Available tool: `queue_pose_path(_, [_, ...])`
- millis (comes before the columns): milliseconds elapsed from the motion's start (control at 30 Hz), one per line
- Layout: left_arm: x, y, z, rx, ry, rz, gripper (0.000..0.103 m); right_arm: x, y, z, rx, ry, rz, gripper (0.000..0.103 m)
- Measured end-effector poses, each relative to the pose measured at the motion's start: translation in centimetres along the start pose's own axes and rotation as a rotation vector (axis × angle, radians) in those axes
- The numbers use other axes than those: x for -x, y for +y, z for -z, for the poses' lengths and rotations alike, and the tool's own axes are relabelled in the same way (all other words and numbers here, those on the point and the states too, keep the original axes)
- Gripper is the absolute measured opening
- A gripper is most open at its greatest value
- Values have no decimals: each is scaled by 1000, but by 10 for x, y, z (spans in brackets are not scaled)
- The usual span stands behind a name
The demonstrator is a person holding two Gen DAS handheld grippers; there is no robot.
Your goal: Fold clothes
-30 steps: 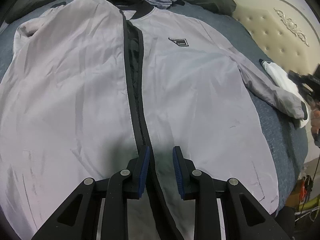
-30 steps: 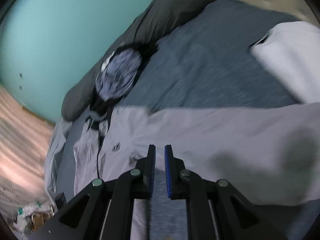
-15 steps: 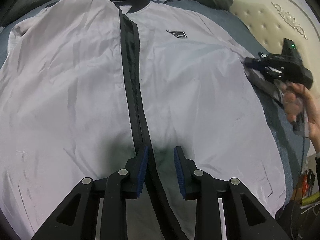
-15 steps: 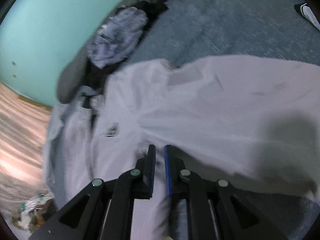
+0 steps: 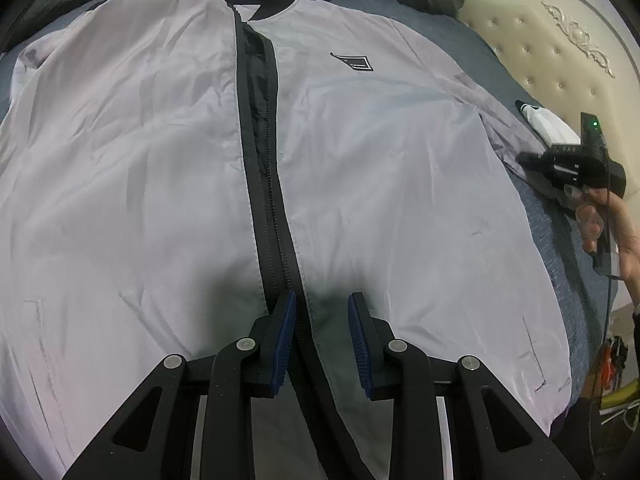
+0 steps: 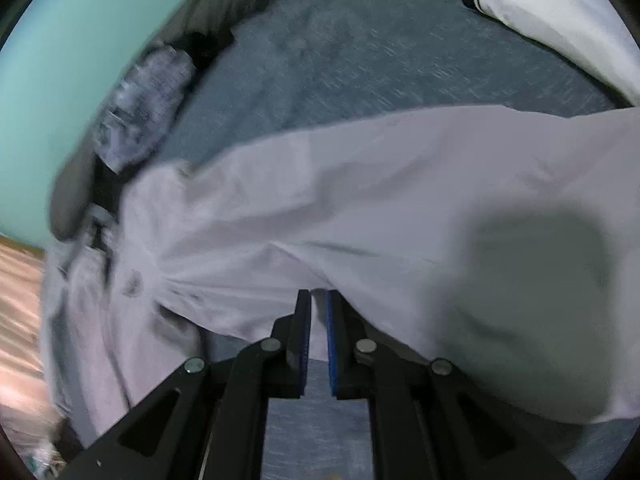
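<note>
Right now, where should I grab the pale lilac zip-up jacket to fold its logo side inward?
Pinch the pale lilac zip-up jacket at its outer side edge near the hem corner, coming from the blue-grey bed's side. The panel lies flat, so probably only that free edge lets jaws slip under.

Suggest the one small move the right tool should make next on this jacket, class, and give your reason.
Probably carry the sleeve inward across the jacket. The right tool is closing on the sleeve's lower edge, and the jacket lies flat, front up, on the bed, its sleeve out to the side. The left tool hangs open over the zip, gripping nothing.
</note>
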State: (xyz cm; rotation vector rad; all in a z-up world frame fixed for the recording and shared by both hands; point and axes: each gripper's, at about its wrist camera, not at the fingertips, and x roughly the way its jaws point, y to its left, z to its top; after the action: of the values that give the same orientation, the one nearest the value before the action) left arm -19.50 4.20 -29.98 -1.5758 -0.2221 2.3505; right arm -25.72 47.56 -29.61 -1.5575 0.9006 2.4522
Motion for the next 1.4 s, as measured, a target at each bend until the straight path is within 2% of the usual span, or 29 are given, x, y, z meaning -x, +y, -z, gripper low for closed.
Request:
queue_pose_path(100, [-2,1,0,3,5,2,29,4,-12,1,-33,28,42,6])
queue_pose_path(200, [-2,0,0,-3,6,-4,29,17,-3,2,-41,-5,-52,6])
queue_pose_path(300, [-1,-1,1,-5,9,-7,30,21,26,0,3,-12,-146,9])
queue_pose_path(433, [-3,0,0,-1,11,0,30,6,71,2,54,35,-200,10])
queue_pose_path(467, [-3,0,0,-2,11,0,30,1,77,3,54,54,-224,13])
queue_pose_path(533, [-3,0,1,-4,9,2,30,-6,89,6,49,73,-262,34])
queue_pose_path(600, [-3,-1,2,-5,6,5,30,-14,100,9,43,92,-300,38])
queue_pose_path(667, [-3,0,2,-6,6,8,30,-21,102,11,1,106,-342,38])
queue_pose_path(800, [-3,2,4,-9,2,16,31,-38,94,12,-63,108,-337,38])
queue_pose_path(933, [-3,2,6,-8,-4,24,32,-56,72,9,-219,93,-421,38])
queue_pose_path(1033, [-4,1,7,-6,-6,31,33,-59,71,7,-236,62,-446,38])
queue_pose_path(1133, [-2,3,9,-3,-10,36,33,-64,74,8,-235,68,-412,38])
queue_pose_path(1167, [-3,2,9,-2,-12,37,33,-65,75,8,-221,67,-379,36])
queue_pose_path(1300, [-3,2,8,0,-16,42,33,-64,75,11,-218,46,-321,17])
queue_pose_path(1400, [-5,2,7,-3,-15,43,33,-58,75,5,-184,-12,-290,11])
